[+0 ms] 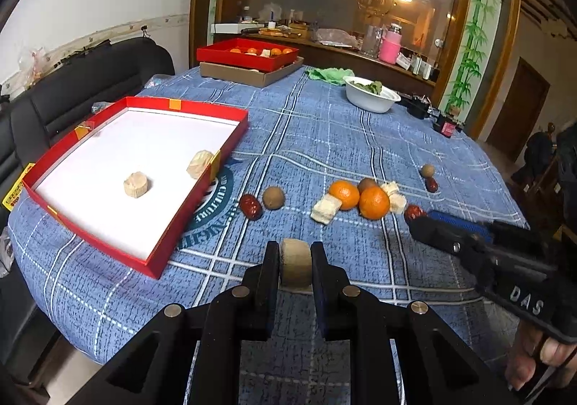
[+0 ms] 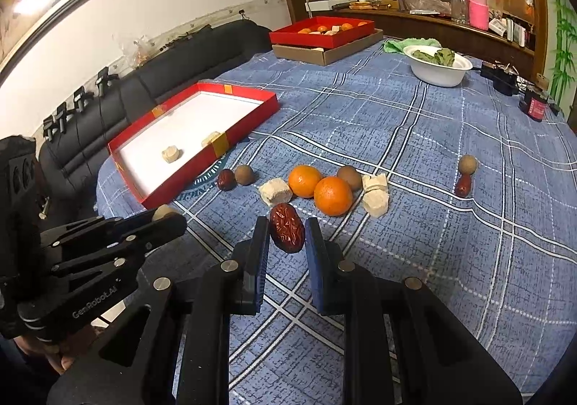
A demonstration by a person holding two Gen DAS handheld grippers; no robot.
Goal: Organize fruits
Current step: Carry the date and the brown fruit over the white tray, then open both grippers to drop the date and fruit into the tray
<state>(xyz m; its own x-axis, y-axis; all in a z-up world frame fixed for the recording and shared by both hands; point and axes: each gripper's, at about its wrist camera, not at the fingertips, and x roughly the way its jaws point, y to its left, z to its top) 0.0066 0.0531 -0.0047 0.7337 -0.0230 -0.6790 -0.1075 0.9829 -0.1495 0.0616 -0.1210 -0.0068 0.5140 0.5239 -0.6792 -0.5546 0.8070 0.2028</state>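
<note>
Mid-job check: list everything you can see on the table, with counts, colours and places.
near tray: one, red, white inside, left on cloth
beige blocks: five, two in near tray, three by oranges
oranges: two, orange, mid-cloth
brown round fruits: three, loose on cloth
red dates: three, two on cloth, one in right tongs
far tray: one, red, on cardboard box
bowl: one, white, leaves inside, far right
left tongs: black, shut on tan round piece
right tongs: black, shut on red date

Far red box [image 1: 248, 58] contents indistinct
</note>
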